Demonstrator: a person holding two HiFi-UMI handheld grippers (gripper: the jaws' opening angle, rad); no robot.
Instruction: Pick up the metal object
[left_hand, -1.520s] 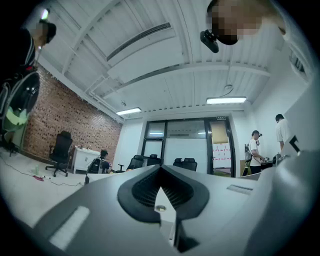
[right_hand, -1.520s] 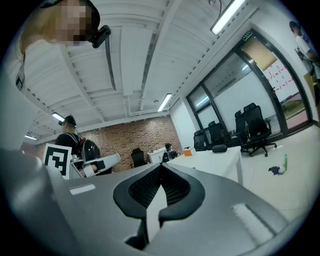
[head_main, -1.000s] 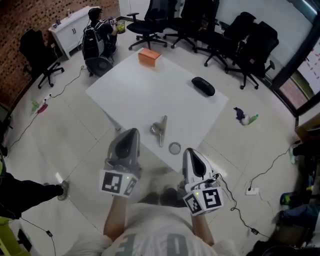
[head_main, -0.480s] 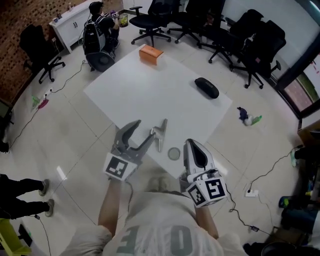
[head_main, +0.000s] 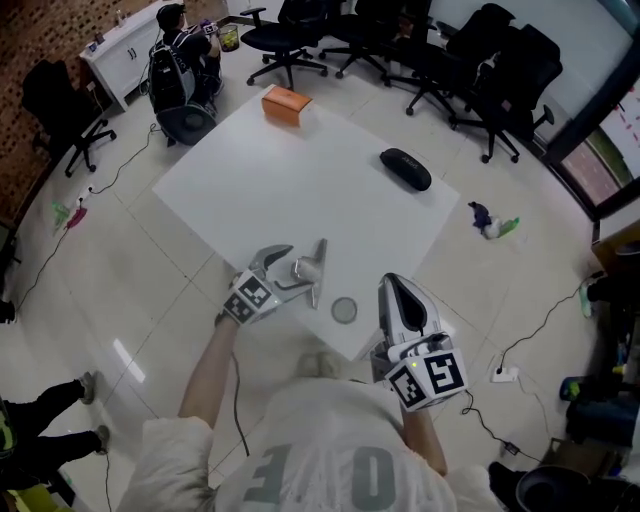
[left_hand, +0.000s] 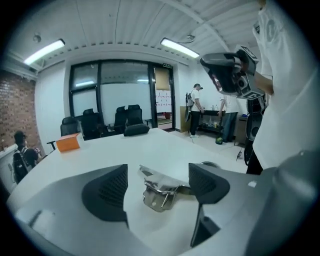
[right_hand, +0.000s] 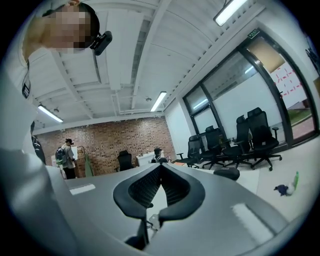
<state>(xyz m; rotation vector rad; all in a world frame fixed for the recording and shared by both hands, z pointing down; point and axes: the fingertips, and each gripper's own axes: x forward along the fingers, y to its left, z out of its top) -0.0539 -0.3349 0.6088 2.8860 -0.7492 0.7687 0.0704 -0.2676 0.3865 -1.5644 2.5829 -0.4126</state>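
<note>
The metal object (head_main: 319, 255) is a shiny sprung clip lying near the front corner of the white table (head_main: 300, 180). My left gripper (head_main: 297, 272) reaches over that corner, and its jaws are opening. The left gripper view has the clip (left_hand: 159, 190) flat on the table between the two dark pads (left_hand: 107, 192), with a gap on each side. My right gripper (head_main: 393, 287) hangs off the table's front edge with its jaws shut and nothing in them. In the right gripper view its fingertips (right_hand: 160, 167) meet.
A small round disc (head_main: 344, 310) lies just right of the clip. A black case (head_main: 405, 168) and an orange box (head_main: 285, 103) sit farther back on the table. Black office chairs (head_main: 480, 70) ring the far side. A person with a backpack (head_main: 172, 70) sits at the back left.
My left gripper has moved forward over the table corner, and its jaws have gone from shut to wide apart around the clip. The right gripper has hardly moved.
</note>
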